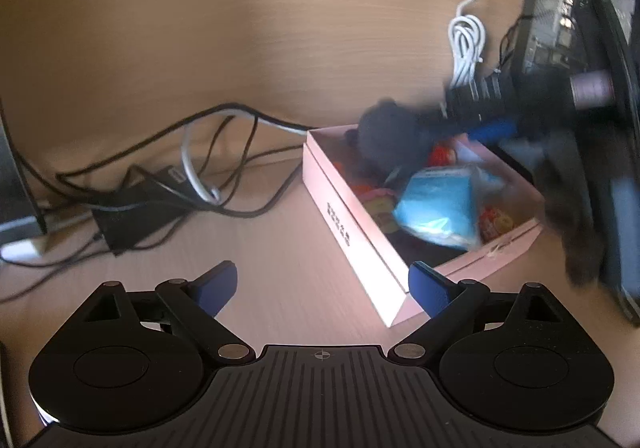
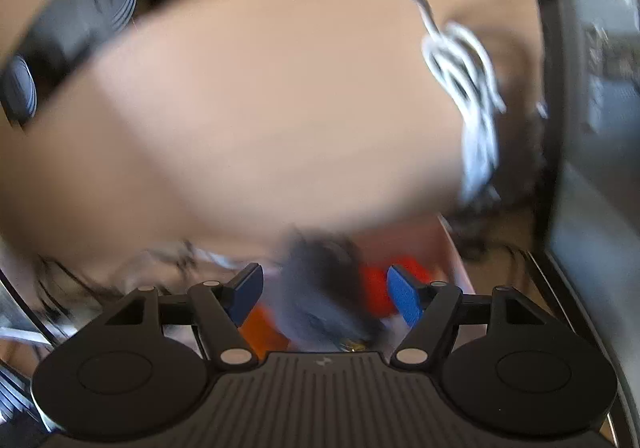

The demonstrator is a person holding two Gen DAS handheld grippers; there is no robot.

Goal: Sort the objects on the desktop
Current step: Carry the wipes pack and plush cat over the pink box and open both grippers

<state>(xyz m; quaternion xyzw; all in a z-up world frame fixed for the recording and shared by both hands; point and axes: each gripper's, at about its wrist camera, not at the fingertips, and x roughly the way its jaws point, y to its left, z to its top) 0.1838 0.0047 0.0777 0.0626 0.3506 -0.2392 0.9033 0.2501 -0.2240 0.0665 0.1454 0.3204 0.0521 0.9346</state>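
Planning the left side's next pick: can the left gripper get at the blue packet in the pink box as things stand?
Probably not cleanly yet. The left gripper is open and empty, and the blue packet lies exposed on top in the pink box, but the right gripper hangs over that box with a dark object.

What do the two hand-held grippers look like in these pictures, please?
Both look alike. The left hand-held gripper and right hand-held gripper each have a black ribbed body, two round black discs, black linkage arms with silver pivot pins, and two blue finger pads. A small crosshair mark sits at the body's centre.
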